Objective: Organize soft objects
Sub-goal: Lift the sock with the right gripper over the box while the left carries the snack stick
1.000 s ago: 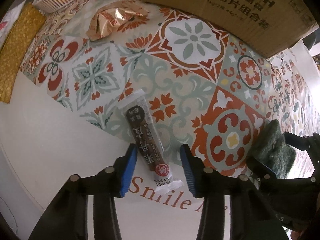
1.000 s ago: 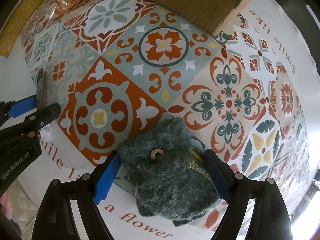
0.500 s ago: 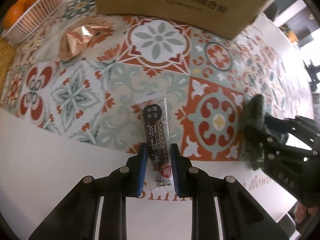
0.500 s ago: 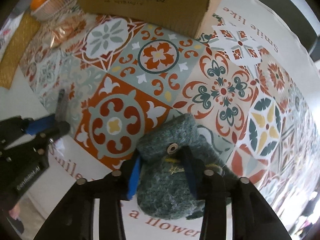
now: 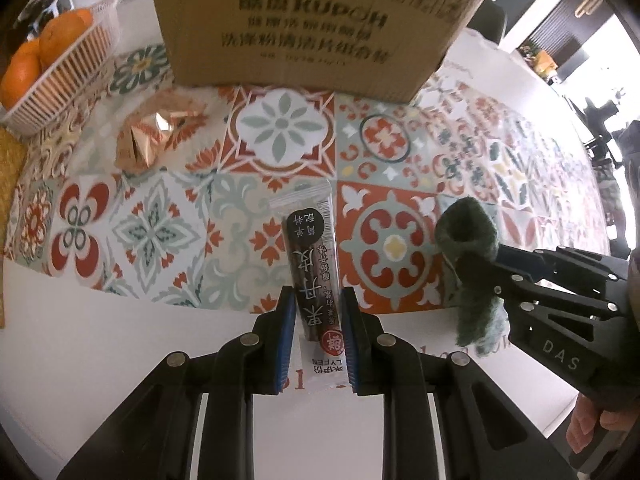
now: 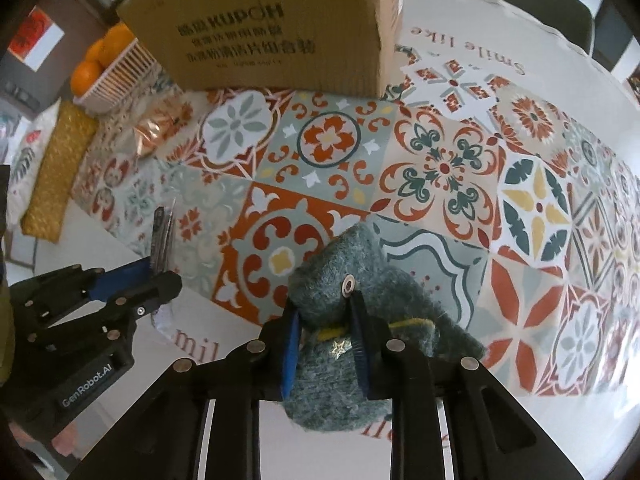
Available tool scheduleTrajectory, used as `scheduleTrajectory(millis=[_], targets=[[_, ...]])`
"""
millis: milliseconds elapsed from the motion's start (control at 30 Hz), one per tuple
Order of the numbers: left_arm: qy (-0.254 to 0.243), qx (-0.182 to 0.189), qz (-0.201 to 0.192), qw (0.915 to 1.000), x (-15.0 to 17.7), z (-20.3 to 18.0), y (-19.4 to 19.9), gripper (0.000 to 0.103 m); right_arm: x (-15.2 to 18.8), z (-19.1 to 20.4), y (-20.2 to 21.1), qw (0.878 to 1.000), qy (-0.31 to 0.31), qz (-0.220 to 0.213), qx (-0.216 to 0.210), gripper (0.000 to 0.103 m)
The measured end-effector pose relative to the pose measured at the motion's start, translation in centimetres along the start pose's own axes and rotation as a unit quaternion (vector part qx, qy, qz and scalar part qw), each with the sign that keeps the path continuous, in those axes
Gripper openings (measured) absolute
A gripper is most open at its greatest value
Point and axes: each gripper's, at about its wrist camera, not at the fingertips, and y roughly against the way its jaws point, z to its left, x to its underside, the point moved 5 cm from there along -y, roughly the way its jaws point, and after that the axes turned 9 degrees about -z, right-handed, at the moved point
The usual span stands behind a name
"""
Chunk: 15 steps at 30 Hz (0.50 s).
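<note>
Left wrist view shows the left gripper (image 5: 316, 328) closed on a long snack packet (image 5: 314, 268), its blue pads pressing the two long sides. The packet is dark brown with white letters and a clear sealed end on top, and it points away from the gripper, over the patterned tablecloth (image 5: 160, 232). It seems lifted a little from the cloth, but I cannot say this for sure.

In the right wrist view the right gripper (image 6: 324, 344) is closing on a green felt pouch (image 6: 340, 300), and the jaws already pinch it in the middle. The pouch is fuzzy and thick, with a small metal snap button and a yellow trim with a little star. It bulges out on both sides of the pads, so it is clearly soft.

I think the task is at its early part. Both things are taken, but none is put away. The big cardboard box (image 5: 304, 28) stands at the far side of the table, well apart from both grippers, and it is probably the place for them. A crumpled copper foil bag (image 5: 156, 136) lies on the cloth near the basket of oranges (image 5: 56, 72), and it also waits.
</note>
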Motion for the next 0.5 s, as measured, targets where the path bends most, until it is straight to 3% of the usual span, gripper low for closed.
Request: scheduleTrajectory(millis=[500], targets=[[-0.045,0.023,-0.060,0.9969,-1.5,-0.4,4.7,0.023,-0.9,2.5,4.7,0.995,-0.047,-0.088,-0.002,0.017]])
